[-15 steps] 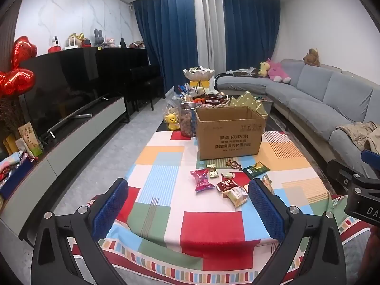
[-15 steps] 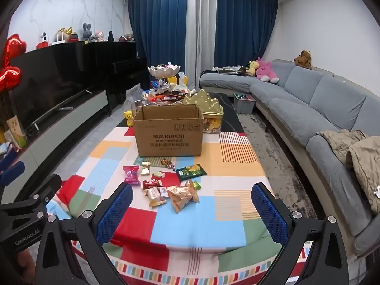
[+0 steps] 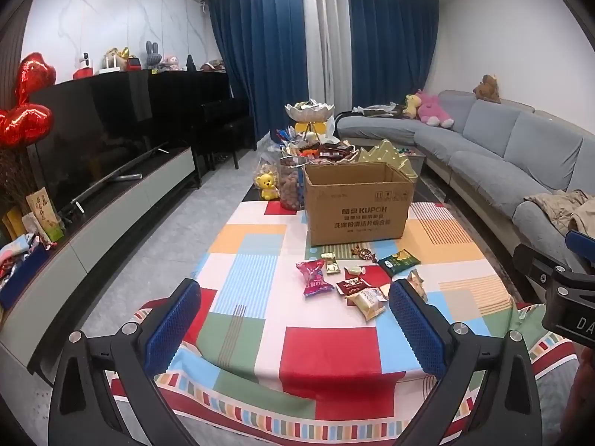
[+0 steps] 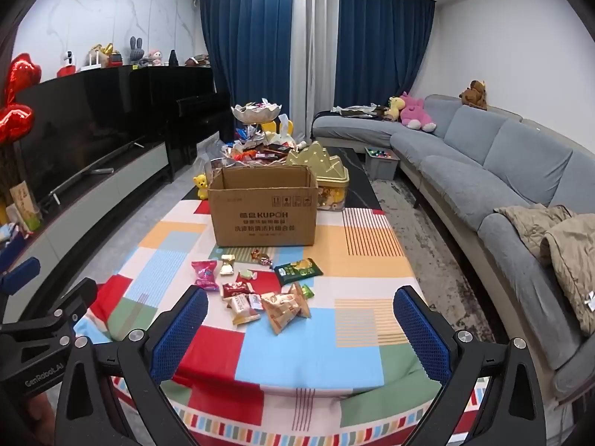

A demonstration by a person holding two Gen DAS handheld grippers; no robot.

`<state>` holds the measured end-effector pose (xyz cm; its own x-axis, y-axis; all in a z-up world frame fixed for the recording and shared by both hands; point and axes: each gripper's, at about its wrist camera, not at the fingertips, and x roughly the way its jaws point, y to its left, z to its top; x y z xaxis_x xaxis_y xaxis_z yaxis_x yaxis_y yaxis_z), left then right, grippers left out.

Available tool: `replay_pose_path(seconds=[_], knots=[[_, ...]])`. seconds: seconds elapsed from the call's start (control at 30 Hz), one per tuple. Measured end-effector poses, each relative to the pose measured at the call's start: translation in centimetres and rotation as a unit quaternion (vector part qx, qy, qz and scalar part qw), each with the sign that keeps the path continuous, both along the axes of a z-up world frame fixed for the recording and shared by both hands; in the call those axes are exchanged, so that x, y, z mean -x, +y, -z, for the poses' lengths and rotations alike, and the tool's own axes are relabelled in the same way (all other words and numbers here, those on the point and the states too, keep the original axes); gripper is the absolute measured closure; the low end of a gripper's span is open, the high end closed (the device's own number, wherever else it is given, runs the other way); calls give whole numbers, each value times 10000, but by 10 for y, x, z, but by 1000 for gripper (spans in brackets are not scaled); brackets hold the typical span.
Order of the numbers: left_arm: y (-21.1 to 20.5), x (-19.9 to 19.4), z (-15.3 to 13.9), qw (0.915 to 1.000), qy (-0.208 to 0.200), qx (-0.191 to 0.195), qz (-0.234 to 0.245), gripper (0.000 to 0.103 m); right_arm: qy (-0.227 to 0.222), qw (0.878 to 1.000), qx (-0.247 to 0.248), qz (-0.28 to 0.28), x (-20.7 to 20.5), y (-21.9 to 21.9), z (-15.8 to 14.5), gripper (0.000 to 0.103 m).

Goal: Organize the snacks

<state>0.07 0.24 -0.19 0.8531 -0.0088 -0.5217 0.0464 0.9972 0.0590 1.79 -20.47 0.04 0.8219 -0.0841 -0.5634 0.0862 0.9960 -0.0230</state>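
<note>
- Left gripper and right gripper — jaws wide apart, empty — hover over the patchwork tablecloth.
- Wrapped snacks lie scattered before an open cardboard box.

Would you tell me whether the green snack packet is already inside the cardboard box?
No, the green snack packet lies on the tablecloth in front of the cardboard box.

Cardboard box, front face: "KUPOH" in dark print, Chinese characters before it and in 2 lines below, too small to read. Handling icons above. Left hand-held gripper body, in the right wrist view: "GenRobot.AI". Right hand-held gripper body: "DA", cut off.
</note>
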Motion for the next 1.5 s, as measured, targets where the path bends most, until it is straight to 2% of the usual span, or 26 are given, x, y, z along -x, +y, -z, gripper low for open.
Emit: replay_pose_path(seconds=[1.5], knots=[[1, -1, -1, 10000, 22, 27, -1, 0, -42, 10000, 6, 17, 3, -2, -1, 2]])
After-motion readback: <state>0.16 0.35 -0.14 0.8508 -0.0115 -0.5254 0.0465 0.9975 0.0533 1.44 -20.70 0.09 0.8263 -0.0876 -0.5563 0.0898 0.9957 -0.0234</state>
